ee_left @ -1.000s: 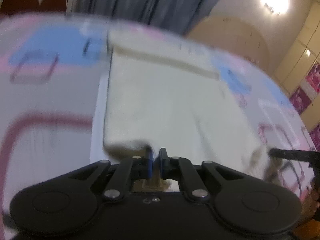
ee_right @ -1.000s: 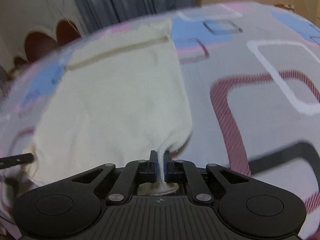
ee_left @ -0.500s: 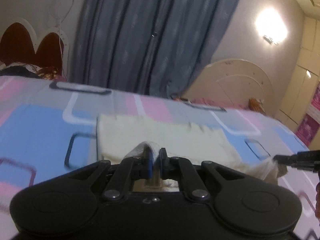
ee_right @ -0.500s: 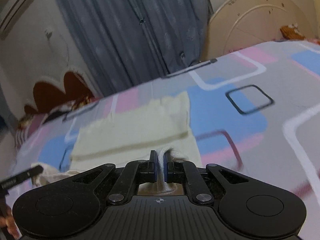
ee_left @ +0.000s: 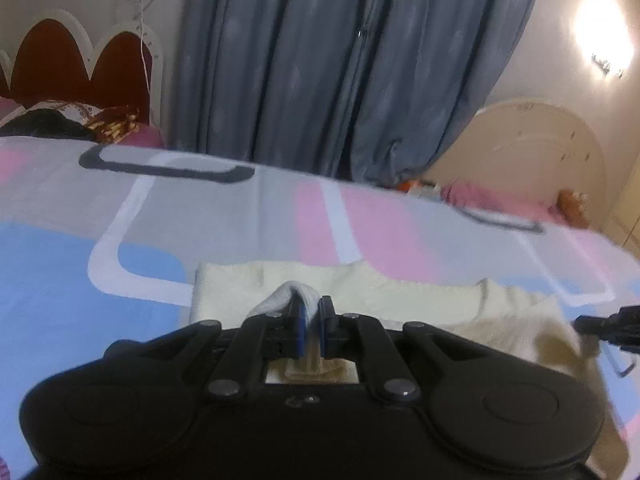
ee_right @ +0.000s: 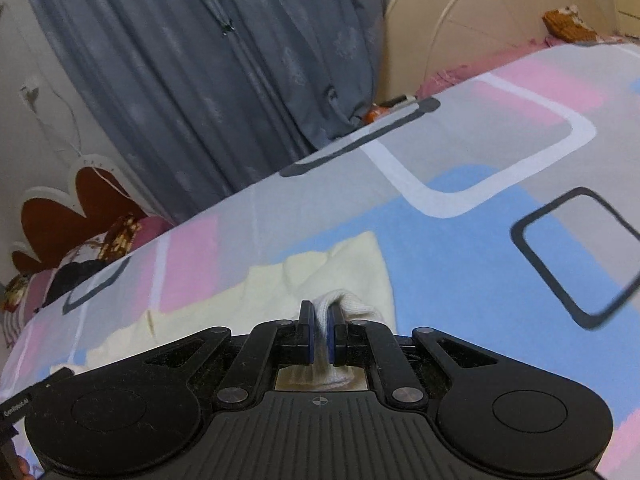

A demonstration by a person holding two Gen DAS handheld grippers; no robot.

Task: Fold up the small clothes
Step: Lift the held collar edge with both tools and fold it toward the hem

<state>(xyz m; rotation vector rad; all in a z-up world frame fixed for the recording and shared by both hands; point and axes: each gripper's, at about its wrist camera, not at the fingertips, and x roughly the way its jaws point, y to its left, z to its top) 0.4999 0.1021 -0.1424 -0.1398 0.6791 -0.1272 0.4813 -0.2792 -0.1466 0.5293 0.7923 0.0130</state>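
Observation:
A cream knitted garment (ee_left: pixel 420 300) lies on the patterned bedsheet, folded over toward its far edge. My left gripper (ee_left: pixel 311 326) is shut on a bunched near corner of the garment, low over the cloth. My right gripper (ee_right: pixel 319 330) is shut on the other corner of the same garment (ee_right: pixel 344 272). The right gripper's tip (ee_left: pixel 608 326) shows at the right edge of the left wrist view, and the left gripper's tip (ee_right: pixel 24 404) at the lower left of the right wrist view. Most of the garment is hidden behind the gripper bodies.
The bedsheet (ee_left: pixel 100 288) has blue, pink and grey blocks. A headboard (ee_left: pixel 80 60) and pillows (ee_left: pixel 60 124) are at the far left, blue curtains (ee_left: pixel 340 60) behind the bed, and a cream rounded footboard (ee_left: pixel 540 148) at the right.
Both grippers have carried their corners forward over the garment toward its far edge, folding it in half. The view has tipped up from the spread cloth to the curtains.

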